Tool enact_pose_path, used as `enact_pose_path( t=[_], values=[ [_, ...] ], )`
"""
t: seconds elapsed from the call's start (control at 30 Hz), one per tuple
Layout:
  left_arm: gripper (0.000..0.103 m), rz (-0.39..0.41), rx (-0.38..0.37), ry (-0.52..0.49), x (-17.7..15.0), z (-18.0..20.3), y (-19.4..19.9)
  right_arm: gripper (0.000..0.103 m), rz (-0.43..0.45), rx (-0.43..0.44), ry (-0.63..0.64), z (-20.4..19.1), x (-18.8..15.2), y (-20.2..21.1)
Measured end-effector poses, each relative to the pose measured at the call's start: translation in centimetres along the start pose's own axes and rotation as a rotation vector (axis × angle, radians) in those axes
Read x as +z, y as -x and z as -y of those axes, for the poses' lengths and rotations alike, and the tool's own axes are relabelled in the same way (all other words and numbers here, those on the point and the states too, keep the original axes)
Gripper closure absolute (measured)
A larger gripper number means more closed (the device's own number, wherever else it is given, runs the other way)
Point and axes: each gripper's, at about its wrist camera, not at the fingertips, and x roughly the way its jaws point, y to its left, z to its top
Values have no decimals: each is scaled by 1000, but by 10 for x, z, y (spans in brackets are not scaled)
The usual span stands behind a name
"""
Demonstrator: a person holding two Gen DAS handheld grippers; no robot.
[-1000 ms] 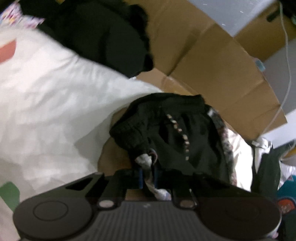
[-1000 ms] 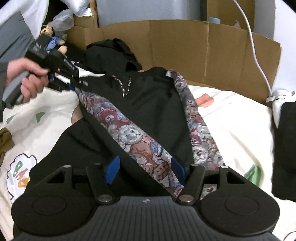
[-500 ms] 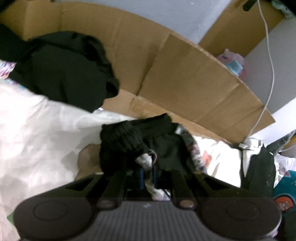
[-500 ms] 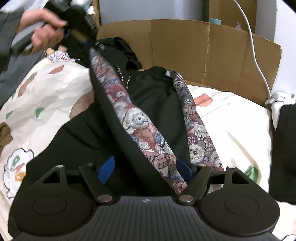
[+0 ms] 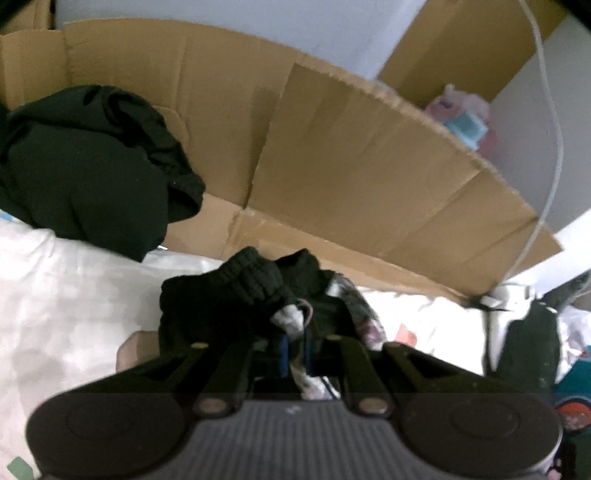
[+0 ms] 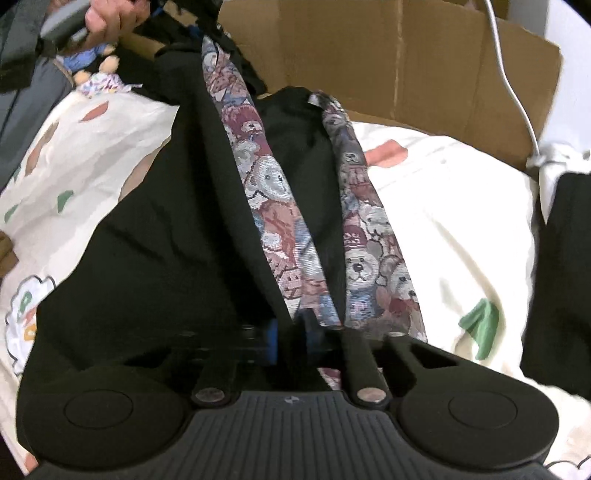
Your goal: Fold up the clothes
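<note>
Since a second ago: right claw (image 6: pixel 291 341) has snapped shut on the hem of the black garment (image 6: pixel 159 236), which lay loose between wide pads before; left claw (image 5: pixel 295 350) has carried its end up and across.
Right claw: pinched tight on black cloth beside the bear-print stripe (image 6: pixel 269 206).
Left claw: closed on a bunched corner of the same garment, ribbed cuff (image 5: pixel 255 277) humped just past the pads; seen from the right wrist it sits top left in a hand (image 6: pixel 110 18).
Garment: stretched taut between the two claws — a raised ridge, two bear-print stripes running along it, the rest draped on the bed.
Bed: cream sheet (image 6: pixel 450 229) with coloured shapes.
Beyond: another black garment (image 5: pixel 85 173) heaped against the cardboard wall (image 5: pixel 362 166); white cable (image 6: pixel 509 77) hanging over it; small plush toy (image 6: pixel 92 66) near the hand.
</note>
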Motion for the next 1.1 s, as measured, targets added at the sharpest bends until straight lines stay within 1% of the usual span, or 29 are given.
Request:
enact_pose_path(
  t=[0.13, 0.2, 0.3, 0.47, 0.53, 0.57, 0.6, 0.63, 0.67, 0.7, 0.73, 0.77, 0.8, 0.83, 0.87, 0.9, 1.03, 1.1],
  values=[
    [96, -5, -20, 24, 4, 4, -15, 99, -1, -9, -20, 9, 3, 4],
    [96, -4, -30, 28, 7, 9, -23, 99, -18, -11, -74, 23, 4, 4],
    [96, 2, -44, 30, 12, 16, -36, 99, -35, -28, -116, 36, 5, 0],
    [95, 3, -65, 20, 19, 28, -55, 100, -50, -53, -151, 45, 4, -8],
    [89, -1, -44, -14, 22, 38, -62, 100, -59, -60, -165, 47, 4, -9],
    [87, -4, -35, -22, 23, 40, -63, 100, -64, -62, -174, 49, 4, -10],
    [79, -7, -28, -31, 24, 44, -63, 99, -70, -63, -183, 50, 4, -10],
    [69, -4, -38, -35, 25, 45, -60, 98, -75, -64, -192, 52, 4, -10],
    [63, 6, -44, -41, 26, 44, -56, 95, -81, -68, -208, 54, 5, -11],
    [51, 17, -50, -49, 27, 43, -52, 89, -87, -72, -227, 56, 5, -11],
    [42, 38, -55, -62, 29, 39, -43, 80, -86, -74, -235, 57, 6, -11],
    [40, 45, -61, -67, 31, 36, -38, 73, -82, -76, -240, 58, 6, -10],
    [40, 59, -73, -77, 33, 29, -29, 60, -69, -78, -243, 58, 7, -9],
    [40, 67, -69, -84, 34, 24, -24, 57, -56, -77, -244, 57, 8, -7],
    [40, 76, -63, -89, 35, 17, -18, 57, -45, -75, -245, 56, 8, -5],
    [40, 86, -37, -89, 35, 6, -11, 57, -39, -72, -243, 55, 8, -4],
    [41, 75, 24, -58, 28, -36, -1, 57, -16, -80, -230, 49, 9, -2],
    [42, 68, 48, -29, 22, -54, 1, 57, 12, -76, -229, 46, 10, 0]
  ],
)
